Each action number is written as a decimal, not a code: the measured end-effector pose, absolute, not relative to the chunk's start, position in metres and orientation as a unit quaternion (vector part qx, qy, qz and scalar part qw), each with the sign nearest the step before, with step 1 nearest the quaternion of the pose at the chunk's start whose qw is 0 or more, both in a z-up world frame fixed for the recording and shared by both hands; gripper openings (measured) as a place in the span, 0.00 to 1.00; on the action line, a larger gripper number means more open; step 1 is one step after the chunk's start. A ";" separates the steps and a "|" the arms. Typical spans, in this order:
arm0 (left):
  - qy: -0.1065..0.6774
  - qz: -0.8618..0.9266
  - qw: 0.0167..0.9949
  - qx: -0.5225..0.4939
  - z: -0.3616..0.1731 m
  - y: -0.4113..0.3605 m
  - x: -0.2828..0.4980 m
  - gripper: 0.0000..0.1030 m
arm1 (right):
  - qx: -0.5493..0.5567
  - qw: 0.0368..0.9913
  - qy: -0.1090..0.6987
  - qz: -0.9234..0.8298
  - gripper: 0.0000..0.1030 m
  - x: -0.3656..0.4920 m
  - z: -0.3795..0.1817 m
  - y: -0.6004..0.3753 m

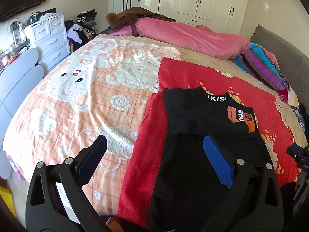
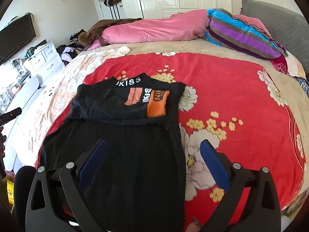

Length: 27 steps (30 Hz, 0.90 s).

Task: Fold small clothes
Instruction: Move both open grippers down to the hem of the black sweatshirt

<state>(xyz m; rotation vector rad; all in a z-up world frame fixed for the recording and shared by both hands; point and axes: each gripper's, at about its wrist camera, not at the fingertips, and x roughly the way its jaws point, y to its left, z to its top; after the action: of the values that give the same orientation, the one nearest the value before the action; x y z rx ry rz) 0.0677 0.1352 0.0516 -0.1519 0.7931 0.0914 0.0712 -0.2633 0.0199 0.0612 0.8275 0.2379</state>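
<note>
A black garment (image 2: 123, 135) printed with white letters and orange patches is seen spread flat on a red flowered blanket (image 2: 241, 96) on the bed, its upper part folded over. The left tongs (image 1: 154, 154) are held released, straddling the garment's left edge, above it. The right tongs (image 2: 152, 154) are likewise held released over the garment's right edge, nothing being grasped.

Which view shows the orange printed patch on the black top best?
The right wrist view: the orange printed patch on the black top sits central and unobstructed. The left wrist view shows the patch smaller, toward the garment's right edge, partly cropped by a fold.
</note>
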 end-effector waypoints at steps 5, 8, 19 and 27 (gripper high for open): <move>0.388 0.043 0.918 -0.069 0.052 0.132 0.059 0.91 | 0.039 0.905 0.409 0.112 0.94 0.056 0.019 -0.273; 0.392 0.043 0.917 -0.065 0.050 0.130 0.054 0.91 | 0.040 0.903 0.414 0.109 0.94 0.050 0.018 -0.276; 0.428 0.034 0.902 -0.055 0.028 0.124 0.044 0.91 | 0.037 0.880 0.462 0.106 0.94 0.026 -0.003 -0.276; 0.479 0.016 0.877 -0.031 -0.005 0.111 0.036 0.91 | 0.021 0.862 0.495 0.105 0.94 0.011 -0.022 -0.266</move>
<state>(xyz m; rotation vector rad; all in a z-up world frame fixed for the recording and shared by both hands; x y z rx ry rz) 0.0364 0.1112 -0.0047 -0.0637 0.9986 0.0340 0.0107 -0.2658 -0.0216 0.0434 1.0384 0.2194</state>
